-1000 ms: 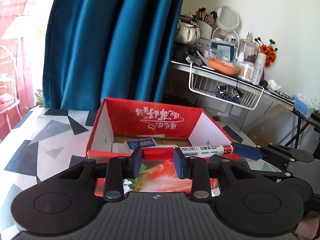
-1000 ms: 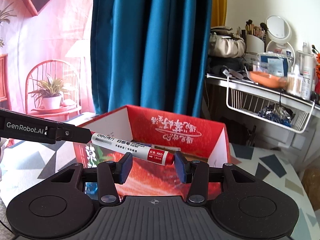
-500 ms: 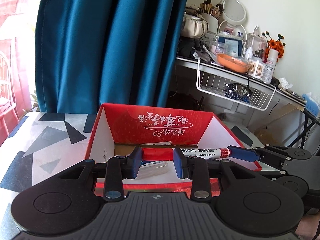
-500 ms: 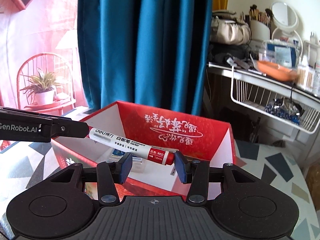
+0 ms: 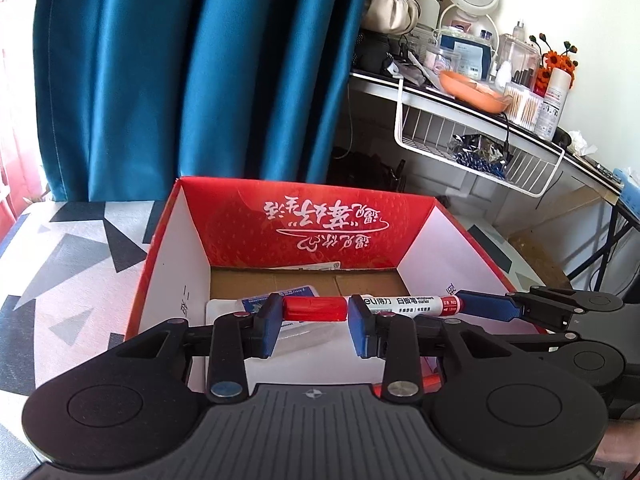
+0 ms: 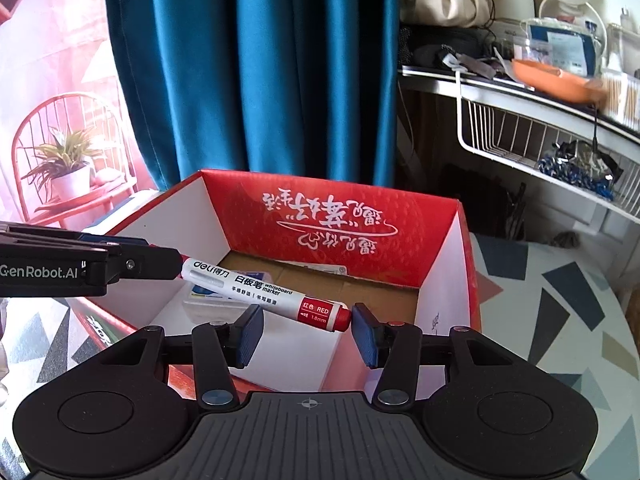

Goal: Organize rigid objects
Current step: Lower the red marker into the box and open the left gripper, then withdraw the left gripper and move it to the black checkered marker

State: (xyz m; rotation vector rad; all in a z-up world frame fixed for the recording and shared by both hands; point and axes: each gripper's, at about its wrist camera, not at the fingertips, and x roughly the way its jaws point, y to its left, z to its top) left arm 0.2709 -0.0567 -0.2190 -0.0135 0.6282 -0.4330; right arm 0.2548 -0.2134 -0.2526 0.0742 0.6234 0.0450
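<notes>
Both grippers have drifted in, so the one red box (image 5: pixel 304 220) on the desk (image 5: pixel 72 264) looks bigger. One marker (image 6: pixel 272 296) hangs over it: left gripper (image 5: pixel 314 309) fingers clamp its cap, right gripper (image 6: pixel 307 319) fingers just opening, one touching the marker's end.

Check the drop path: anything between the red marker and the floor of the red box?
Partly. The marker, its cap end in the left gripper, hangs over the red box. A white packet and a blue-labelled item lie on the floor under it; bare cardboard shows farther back.
</notes>
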